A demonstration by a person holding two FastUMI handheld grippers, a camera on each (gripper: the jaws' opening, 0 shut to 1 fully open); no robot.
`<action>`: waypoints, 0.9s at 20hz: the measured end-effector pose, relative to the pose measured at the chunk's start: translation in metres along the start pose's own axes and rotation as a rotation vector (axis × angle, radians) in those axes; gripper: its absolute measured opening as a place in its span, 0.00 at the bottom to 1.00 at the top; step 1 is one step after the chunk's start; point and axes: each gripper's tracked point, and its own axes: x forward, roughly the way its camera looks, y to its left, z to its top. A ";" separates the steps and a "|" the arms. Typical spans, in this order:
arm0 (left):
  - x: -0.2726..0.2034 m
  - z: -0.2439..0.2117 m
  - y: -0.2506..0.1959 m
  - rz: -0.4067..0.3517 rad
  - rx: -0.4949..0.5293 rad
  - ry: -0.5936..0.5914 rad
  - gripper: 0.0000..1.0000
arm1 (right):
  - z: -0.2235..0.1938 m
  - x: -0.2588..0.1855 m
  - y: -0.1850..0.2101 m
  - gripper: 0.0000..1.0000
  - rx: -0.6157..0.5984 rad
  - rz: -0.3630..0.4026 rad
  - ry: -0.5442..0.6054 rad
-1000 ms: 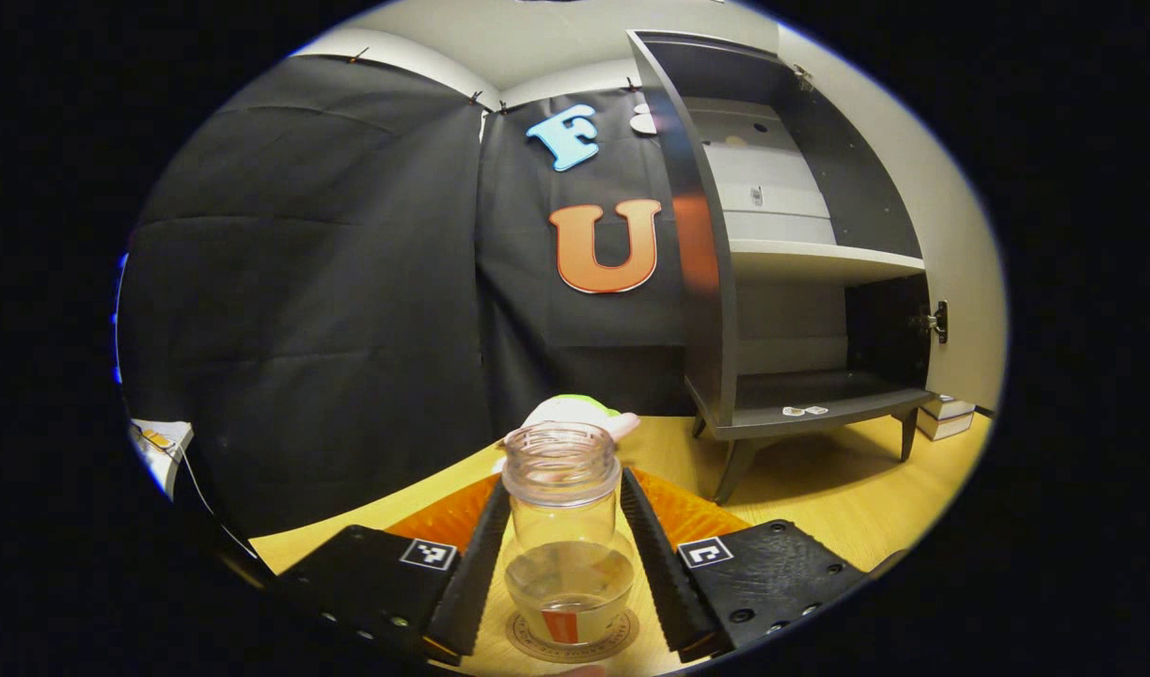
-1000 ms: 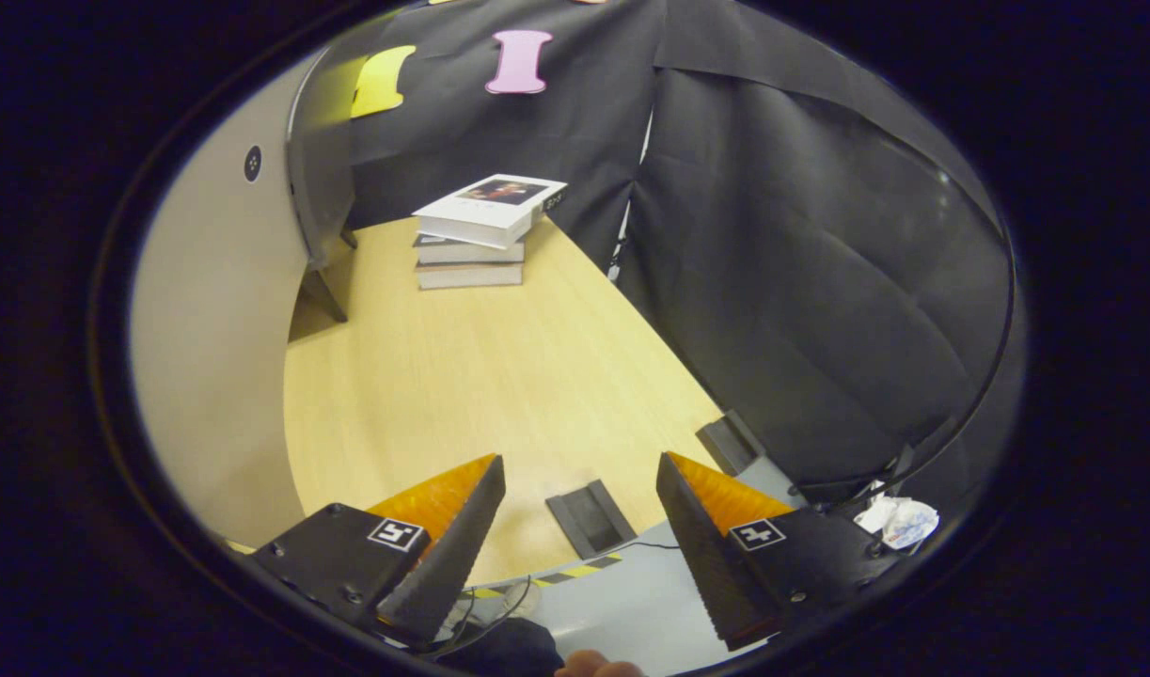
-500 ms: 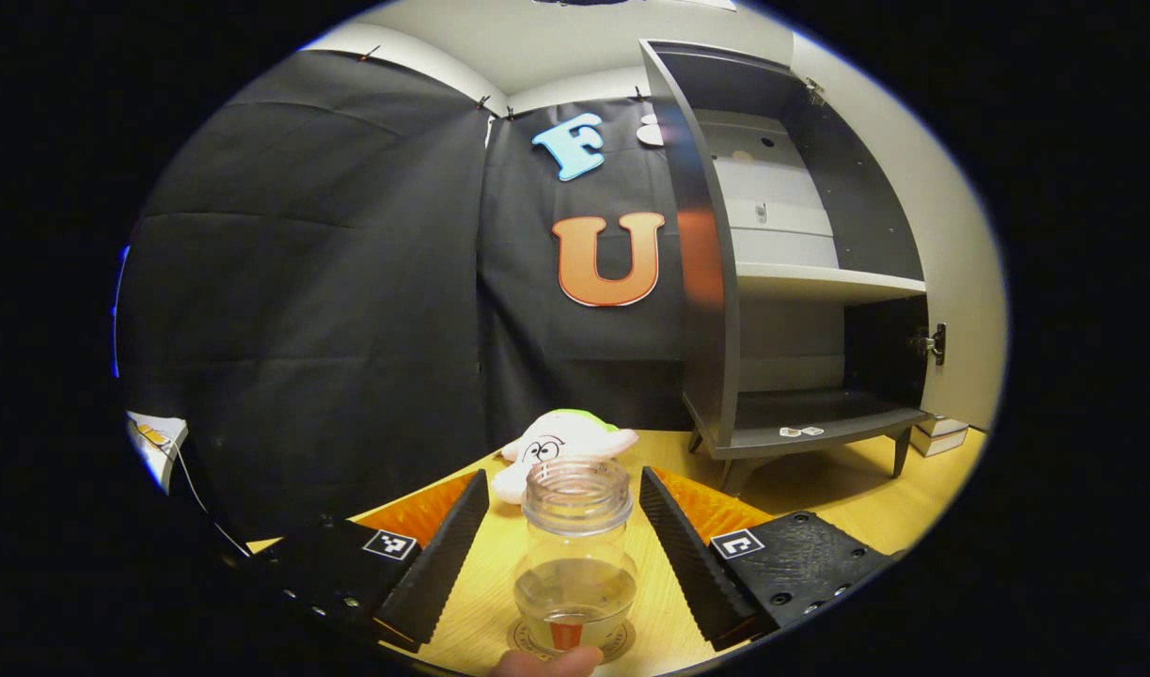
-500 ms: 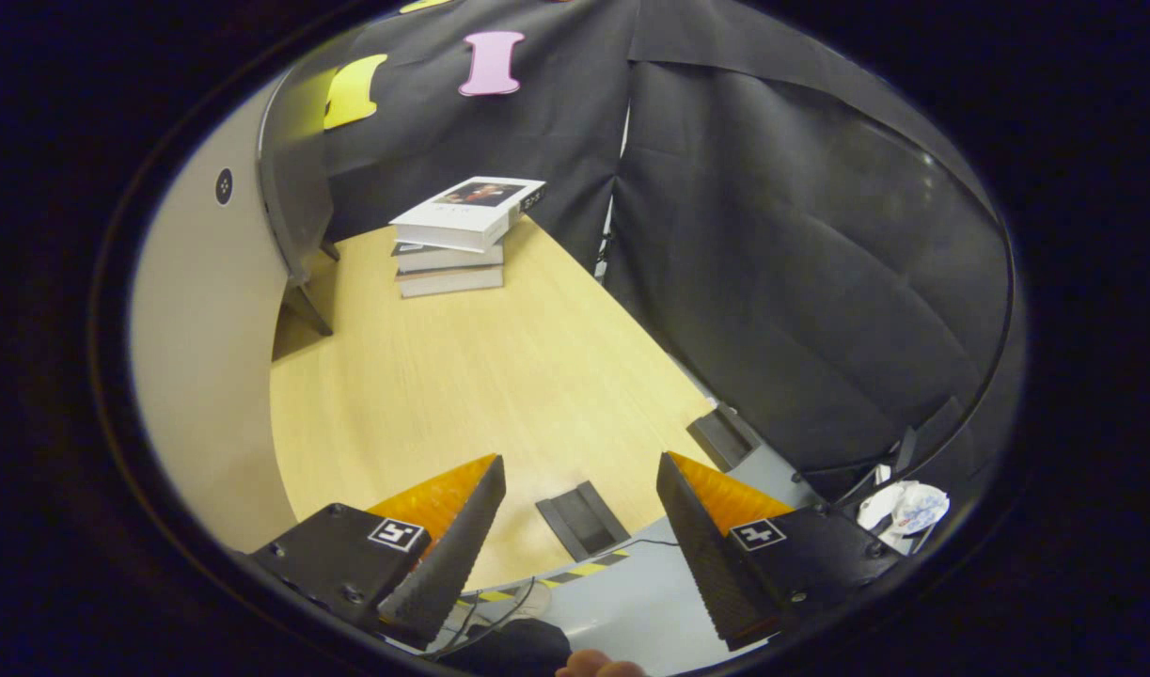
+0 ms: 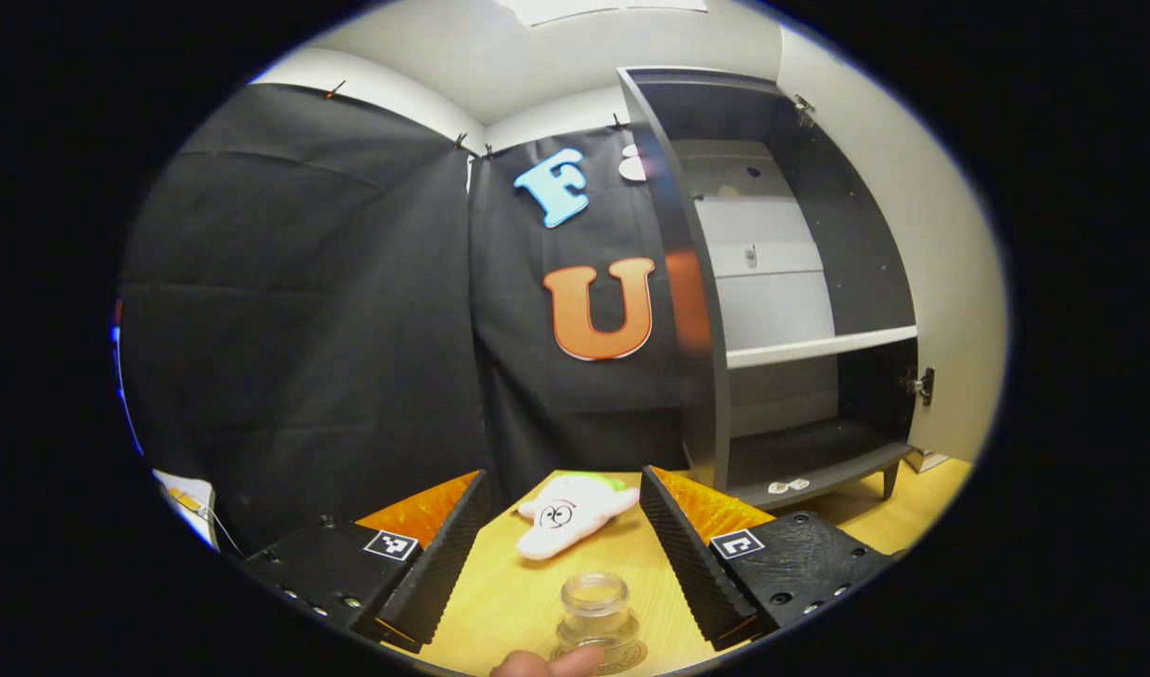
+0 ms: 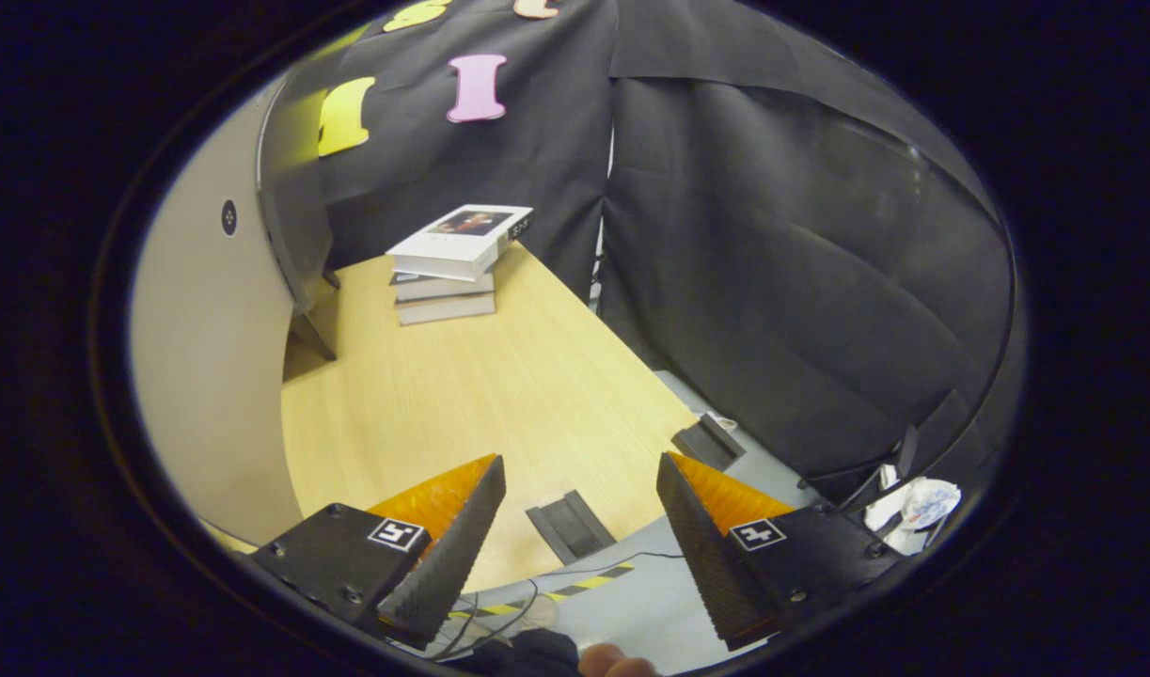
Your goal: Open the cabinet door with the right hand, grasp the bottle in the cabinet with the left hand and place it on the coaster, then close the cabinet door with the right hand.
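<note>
1. While its door (image 5: 922, 244) stands swung wide at the right of the left gripper view, the cabinet (image 5: 781, 282) fills the upper right, shelves bare;
2. the table (image 6: 462, 385) spans the centre of the right gripper view, books (image 6: 452, 263) stacked at upper centre;
3. the right gripper (image 6: 579, 489) sits at the bottom, jaws apart, nothing between them;
4. the left gripper (image 5: 563, 508) sits at the bottom of its view, jaws apart;
5. the plush toy (image 5: 570, 512) lies between its fingers, farther off;
6. the bottle (image 5: 595, 611) stands upright on the coaster (image 5: 626, 655) at bottom centre, free of both fingers.

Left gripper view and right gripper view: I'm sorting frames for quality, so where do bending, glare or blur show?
Left gripper view: the fisheye bows the cabinet side, whose glossy panel carries an orange reflection; the bottle at the bottom edge looks slightly soft. Right gripper view: the table edge curves, the books are sharp, and light is even, without glare.
</note>
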 end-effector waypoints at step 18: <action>-0.080 0.162 -0.126 -0.167 -0.009 0.093 0.96 | 0.246 -0.265 0.105 0.99 0.042 1.256 -0.401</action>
